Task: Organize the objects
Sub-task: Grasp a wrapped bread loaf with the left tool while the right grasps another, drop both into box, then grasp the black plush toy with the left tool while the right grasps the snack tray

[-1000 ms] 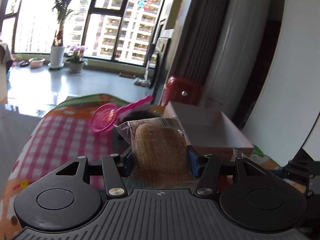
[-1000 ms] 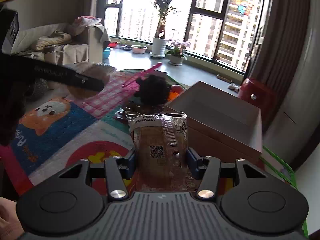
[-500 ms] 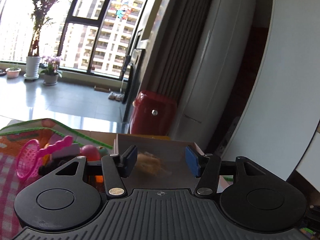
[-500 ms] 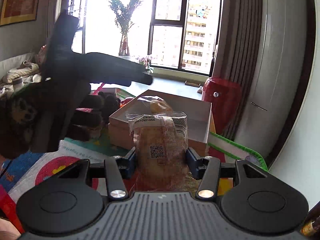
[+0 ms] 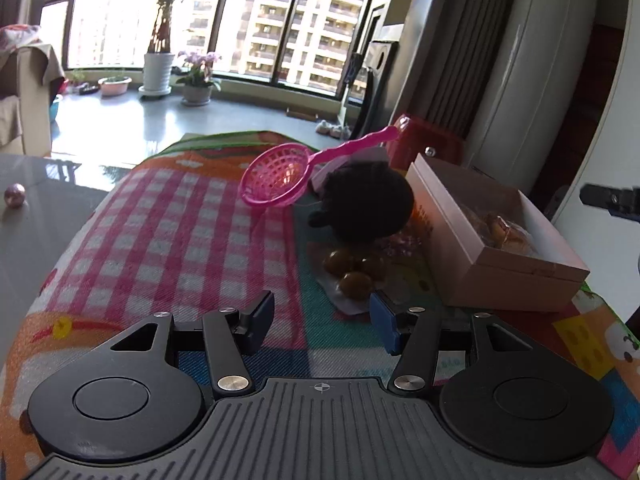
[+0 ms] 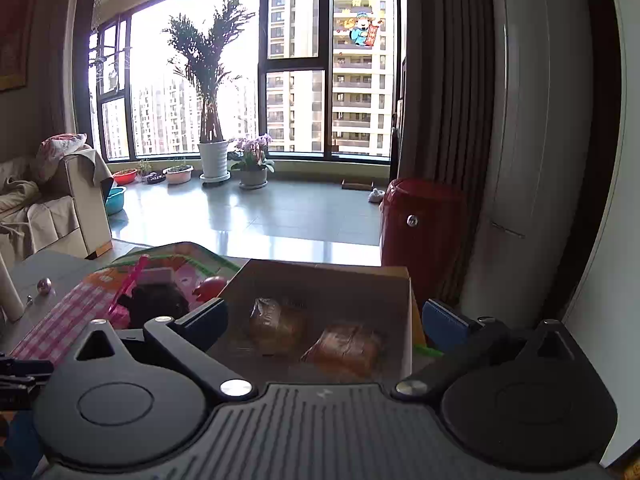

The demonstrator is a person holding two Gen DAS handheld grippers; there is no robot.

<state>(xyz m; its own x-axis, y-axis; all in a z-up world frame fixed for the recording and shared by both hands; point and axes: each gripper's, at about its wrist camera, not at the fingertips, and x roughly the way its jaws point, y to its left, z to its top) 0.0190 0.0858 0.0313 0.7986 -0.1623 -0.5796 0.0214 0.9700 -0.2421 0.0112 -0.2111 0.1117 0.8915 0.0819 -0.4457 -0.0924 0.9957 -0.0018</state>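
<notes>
Two wrapped breads point(image 6: 316, 340) in box point(image 6: 320, 276)

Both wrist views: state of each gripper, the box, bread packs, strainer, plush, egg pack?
left gripper: open, empty, above the mat
right gripper: open wide, empty, over the box
box: open-topped, on the mat
bread packs: two, wrapped, lying in the box
pink strainer: propped on the black plush
black plush: on the mat, beside the box
egg pack: sealed, on the mat

No legible text, only blurred orange marks on the box point(image 5: 424, 216).
</notes>
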